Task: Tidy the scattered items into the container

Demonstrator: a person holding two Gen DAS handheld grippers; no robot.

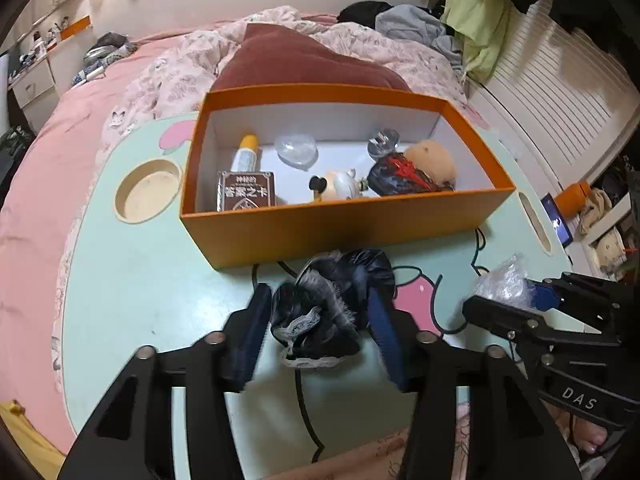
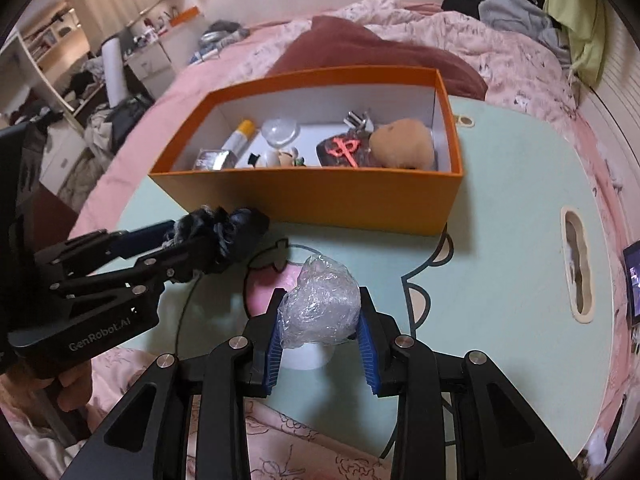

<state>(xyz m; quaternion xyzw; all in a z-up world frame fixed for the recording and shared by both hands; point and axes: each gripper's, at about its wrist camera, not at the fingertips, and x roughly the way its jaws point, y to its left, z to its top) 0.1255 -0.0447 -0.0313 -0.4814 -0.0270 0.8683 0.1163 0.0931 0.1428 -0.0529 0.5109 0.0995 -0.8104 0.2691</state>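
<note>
An orange box (image 1: 320,236) (image 2: 304,196) stands on the pale green lap table (image 1: 132,280) (image 2: 500,240) and holds several small items. Just in front of its near wall, my left gripper (image 1: 320,300) (image 2: 224,240) is shut on a dark blue scrunchie (image 1: 328,300) (image 2: 228,232), lifted off the table. To its right, my right gripper (image 2: 320,312) (image 1: 508,292) is shut on a crumpled clear plastic bag (image 2: 324,304) (image 1: 504,280). Inside the box lie a brown card box (image 1: 246,190), a yellow-capped tube (image 1: 246,152), a tan plush (image 1: 432,160) (image 2: 404,142) and a small figurine (image 1: 336,186).
The table rests on a bed with a pink quilt (image 1: 52,168) and a dark red cushion (image 1: 296,60) behind the box. A round cup recess (image 1: 148,190) is left of the box; a slot (image 2: 578,264) is to its right. A hand (image 2: 74,384) holds the left gripper.
</note>
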